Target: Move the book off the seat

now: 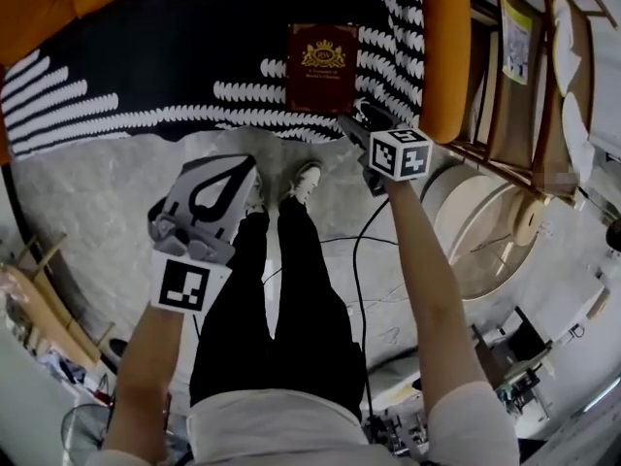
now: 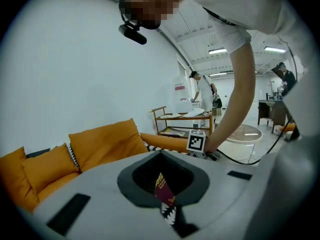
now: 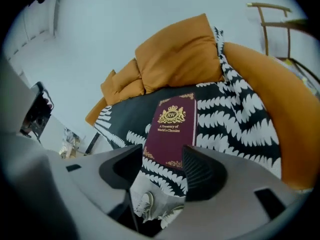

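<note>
1. An orange sofa [image 1: 446,56] fills the far side of the scene, with orange cushions [image 3: 175,54] against its back.
2. A black cover with white fern print [image 1: 146,66] is spread over the seat.
3. A round glass table [image 1: 485,231] stands on the right, near the sofa's arm. A wooden trolley [image 1: 524,76] stands beyond it, on the far right.
4. The person's legs in black trousers [image 1: 281,299] stand in the middle, just near of the seat's edge, with a pale shoe [image 1: 306,178] pointing at it.
5. The left gripper [image 1: 238,171] hangs on the left over the grey floor, near of the seat. Its 2 fingers are pressed together at the tips and pinch nothing.
6. The right gripper [image 3: 162,156] tilts down at the seat's near edge, right of the legs. Its 2 fingers are spread, with nothing gripped. The book's near end shows in the gap between them; I cannot tell whether it is touched.
7. The maroon book [image 1: 321,66] with gold print lies flat on the cover, toward the seat's right end and close to its near edge.
8. A thin black cable [image 1: 359,260] trails over the floor beside the right leg.
</note>
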`<state>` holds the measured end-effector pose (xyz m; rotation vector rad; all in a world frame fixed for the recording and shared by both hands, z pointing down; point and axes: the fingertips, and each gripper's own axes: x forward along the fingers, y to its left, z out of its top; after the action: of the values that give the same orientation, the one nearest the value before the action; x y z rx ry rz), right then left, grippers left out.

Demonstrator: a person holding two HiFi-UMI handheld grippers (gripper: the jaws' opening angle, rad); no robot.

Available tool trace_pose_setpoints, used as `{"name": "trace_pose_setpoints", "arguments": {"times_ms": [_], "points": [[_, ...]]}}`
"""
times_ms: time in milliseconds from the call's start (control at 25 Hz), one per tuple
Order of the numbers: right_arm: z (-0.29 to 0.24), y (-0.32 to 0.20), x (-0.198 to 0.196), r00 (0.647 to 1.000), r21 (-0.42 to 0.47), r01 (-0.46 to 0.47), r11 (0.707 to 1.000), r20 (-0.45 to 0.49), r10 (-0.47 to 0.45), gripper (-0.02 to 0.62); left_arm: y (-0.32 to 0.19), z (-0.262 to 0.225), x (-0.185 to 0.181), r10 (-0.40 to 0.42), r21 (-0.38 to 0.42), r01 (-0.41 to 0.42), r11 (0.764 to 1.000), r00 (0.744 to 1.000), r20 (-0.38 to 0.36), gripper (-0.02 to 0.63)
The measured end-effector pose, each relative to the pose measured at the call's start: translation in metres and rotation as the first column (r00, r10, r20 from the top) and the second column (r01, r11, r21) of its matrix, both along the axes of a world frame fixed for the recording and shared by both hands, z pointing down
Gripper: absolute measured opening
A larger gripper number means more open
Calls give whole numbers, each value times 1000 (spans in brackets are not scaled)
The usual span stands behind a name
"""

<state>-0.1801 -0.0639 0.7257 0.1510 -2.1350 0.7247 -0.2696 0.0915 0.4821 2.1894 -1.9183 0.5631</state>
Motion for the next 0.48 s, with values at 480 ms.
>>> {"name": "trace_pose_setpoints", "arguments": {"times_ms": [480], "points": [[94, -34, -26, 984, -261, -176, 949, -64, 165, 299, -28, 32, -30, -81, -18, 81, 997, 996, -22, 15]]}}
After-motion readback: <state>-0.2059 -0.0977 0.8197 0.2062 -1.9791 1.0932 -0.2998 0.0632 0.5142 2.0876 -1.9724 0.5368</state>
